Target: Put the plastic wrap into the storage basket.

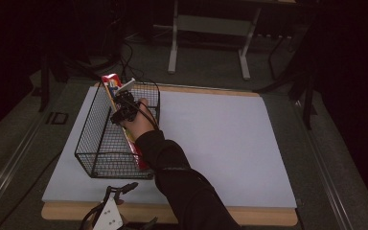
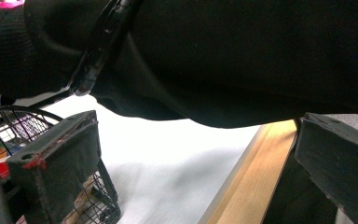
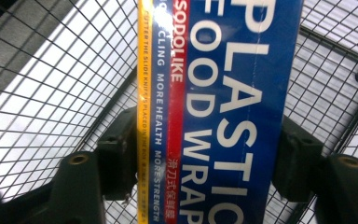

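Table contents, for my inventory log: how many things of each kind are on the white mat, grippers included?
Wire basket: 1
Plastic wrap box: 1
Grippers: 2, the right gripper with jaws on the box, the left gripper at the near edge
Total: 4

A long box of plastic food wrap point(image 3: 223, 112) runs up the middle of the right gripper view, blue with large white letters reading "PLASTIC FOOD WRAP", a red stripe and a yellow edge strip along its left side. The right gripper point(image 3: 205, 163) has its two black fingers point(image 3: 116, 161) pressed against the box's two long sides, clamping it. Behind the box lies the black wire mesh of a basket point(image 3: 51, 84), with a pale surface showing through the grid.
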{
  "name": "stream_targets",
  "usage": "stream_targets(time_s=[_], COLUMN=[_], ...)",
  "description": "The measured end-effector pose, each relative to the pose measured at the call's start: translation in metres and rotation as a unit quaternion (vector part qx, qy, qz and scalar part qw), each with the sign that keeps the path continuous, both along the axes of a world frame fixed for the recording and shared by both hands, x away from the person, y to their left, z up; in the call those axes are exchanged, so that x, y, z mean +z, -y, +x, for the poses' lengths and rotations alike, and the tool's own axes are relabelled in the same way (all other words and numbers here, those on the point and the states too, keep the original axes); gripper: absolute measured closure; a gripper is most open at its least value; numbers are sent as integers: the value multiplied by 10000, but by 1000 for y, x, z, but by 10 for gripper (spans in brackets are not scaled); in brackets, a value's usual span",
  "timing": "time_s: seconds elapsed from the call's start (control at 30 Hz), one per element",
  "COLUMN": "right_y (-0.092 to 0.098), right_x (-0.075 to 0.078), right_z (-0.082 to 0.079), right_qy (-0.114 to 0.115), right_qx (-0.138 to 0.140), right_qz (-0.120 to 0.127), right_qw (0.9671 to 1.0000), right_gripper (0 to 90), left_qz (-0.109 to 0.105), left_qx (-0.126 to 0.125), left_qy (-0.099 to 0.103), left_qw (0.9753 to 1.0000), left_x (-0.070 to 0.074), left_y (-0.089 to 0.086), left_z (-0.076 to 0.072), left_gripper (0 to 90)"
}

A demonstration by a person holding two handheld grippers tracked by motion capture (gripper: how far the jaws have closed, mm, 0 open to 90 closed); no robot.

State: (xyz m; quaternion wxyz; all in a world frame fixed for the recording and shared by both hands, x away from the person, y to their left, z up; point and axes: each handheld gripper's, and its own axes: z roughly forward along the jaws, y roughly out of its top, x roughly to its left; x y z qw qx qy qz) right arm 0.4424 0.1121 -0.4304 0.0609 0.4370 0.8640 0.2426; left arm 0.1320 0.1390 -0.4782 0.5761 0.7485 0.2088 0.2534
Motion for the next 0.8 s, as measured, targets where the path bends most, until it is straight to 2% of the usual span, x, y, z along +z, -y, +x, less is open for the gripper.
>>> stream_targets(time_s=[0.13, 0.17, 0.3, 0.33, 0.53, 0.57, 0.7, 0.8], right_y=[4, 7, 14, 19, 34, 40, 49, 61], right_x=[6, 10, 15, 17, 22, 24, 27, 31], right_z=[-1, -2, -4, -5, -8, -10, -13, -16], right_qy=[27, 4, 96, 127, 233, 333, 332, 501], right_qx=[67, 90, 133, 204, 264, 280, 316, 425], right_qz=[127, 238, 282, 352, 528, 605, 746, 805], right_qw=[9999, 9997, 9995, 9991, 9980, 9972, 9962, 9946], right_gripper=[297, 288, 257, 201, 169, 169, 169, 159], left_qz=[4, 1, 6, 9, 17, 20, 38, 49], left_qx=[2, 3, 10, 22, 36, 36, 45, 59], left_qy=[-10, -15, -18, -30, -49, -48, -84, -85], left_qw=[10000, 10000, 10000, 10000, 10000, 10000, 9999, 9999], left_x=[0, 0, -1, -1, -1, -2, -2, -3], left_y=[0, 0, 0, 0, 0, 1, 1, 1], left_z=[0, 0, 0, 1, 1, 2, 3, 3], left_gripper=[6, 6, 6, 6, 6, 6, 6, 6])
